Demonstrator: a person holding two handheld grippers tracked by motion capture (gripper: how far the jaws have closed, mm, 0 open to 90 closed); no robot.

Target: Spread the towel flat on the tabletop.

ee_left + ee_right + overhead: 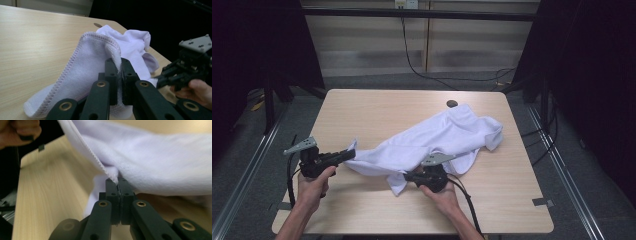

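A white towel (442, 137) lies crumpled across the middle of the wooden table (377, 107), stretching from the far right toward the near left. My left gripper (349, 154) is shut on the towel's left corner. In the left gripper view the stitched hem of the towel (85, 65) is pinched between the jaws of the left gripper (120, 61). My right gripper (408, 176) is shut on the towel's near edge. The right gripper view has the towel (160, 162) draped above the right gripper (117, 181), the hem clamped between the jaws.
A small dark round mark (452, 103) sits on the table near the far edge, just behind the towel. Bare table surface lies to the far left and near right. Black cables (427, 70) run over the floor beyond the table.
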